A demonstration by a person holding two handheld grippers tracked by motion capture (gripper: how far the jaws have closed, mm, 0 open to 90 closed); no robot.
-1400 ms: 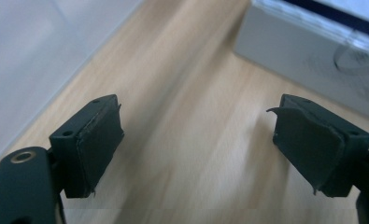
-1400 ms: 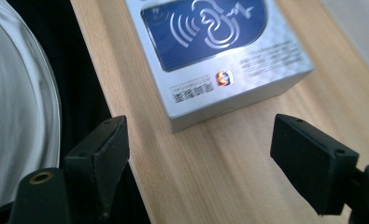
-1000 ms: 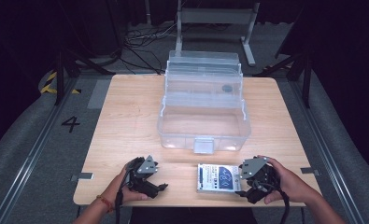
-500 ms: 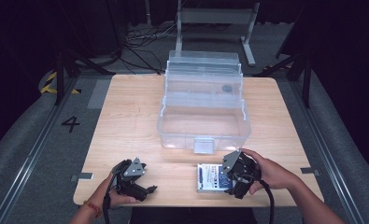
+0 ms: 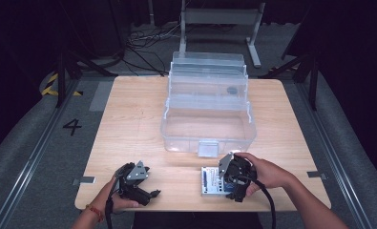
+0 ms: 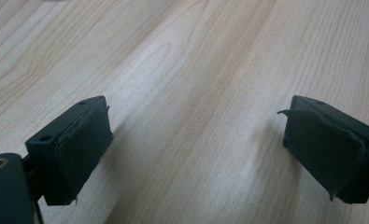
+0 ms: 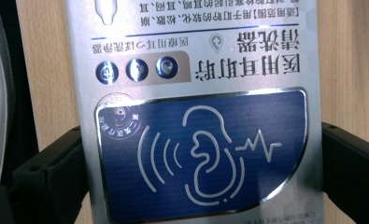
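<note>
Silver box (image 5: 211, 181) lies flat at lower centre of the high view, between the right gripper (image 5: 234, 177) jaws, which have just opened wide and moved over it; pads straddle its sides, ungripped. Left gripper (image 5: 134, 179) rests open on the table (image 5: 138, 124). Clear bin (image 5: 207, 112) stands behind.

Pale wood table (image 5: 133, 124), grain running lengthwise, rounded corners, lit brightly from above. Grey floor (image 5: 28, 157) around it, dim toward the edges, fading into black at the sides and rear. Metal rails (image 5: 24, 164) along the left, another (image 5: 336, 152) along the right. A black "4" (image 5: 72, 126) marked on the floor left of the table. Yellow-and-black hazard tape (image 5: 50, 85) farther back on the left. Tangled cables (image 5: 143, 40) on the floor behind the table. A grey metal stand (image 5: 219, 16) at the rear, legs splayed. Dark tripod legs (image 5: 67, 67) on the left, more (image 5: 305, 67) on the right.
</note>
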